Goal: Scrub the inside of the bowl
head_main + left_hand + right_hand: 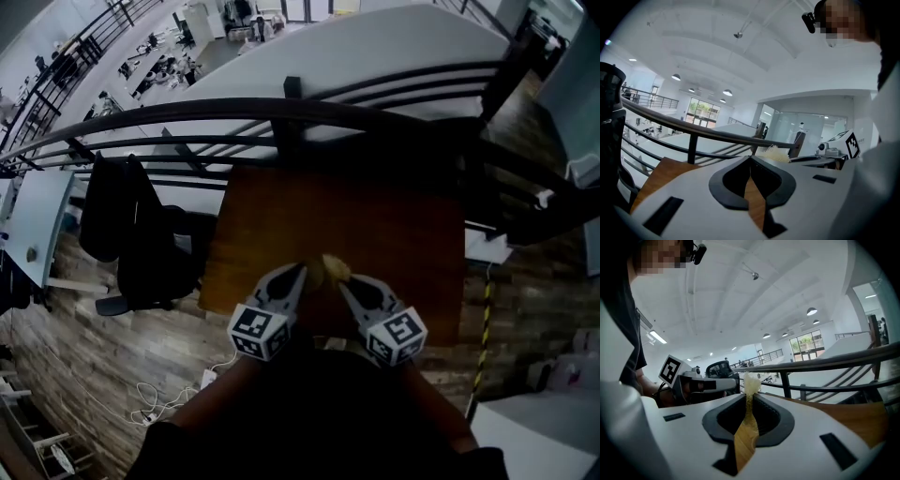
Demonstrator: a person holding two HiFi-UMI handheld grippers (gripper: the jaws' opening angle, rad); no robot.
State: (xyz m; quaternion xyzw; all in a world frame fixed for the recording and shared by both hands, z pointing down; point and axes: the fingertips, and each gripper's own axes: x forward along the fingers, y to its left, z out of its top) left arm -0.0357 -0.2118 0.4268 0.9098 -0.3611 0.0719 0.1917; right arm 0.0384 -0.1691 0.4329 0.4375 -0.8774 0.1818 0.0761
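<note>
My right gripper (343,282) is shut on a pale yellow fibrous scrubber (336,269), which sticks out past the jaw tips (751,383). The left gripper (301,271) hangs just left of it, its jaws shut (751,158) with nothing between them. Both are over the near edge of a brown wooden table (356,211). From the left gripper view the scrubber (772,153) shows just to the right, with the right gripper (832,150) behind it. The right gripper view catches the left gripper (705,383) on its left. No bowl shows in any view.
A dark metal railing (281,114) runs along the table's far side, with a drop to a lower floor beyond. A black chair draped with a dark jacket (141,246) stands left of the table. Cables (150,394) lie on the wooden floor.
</note>
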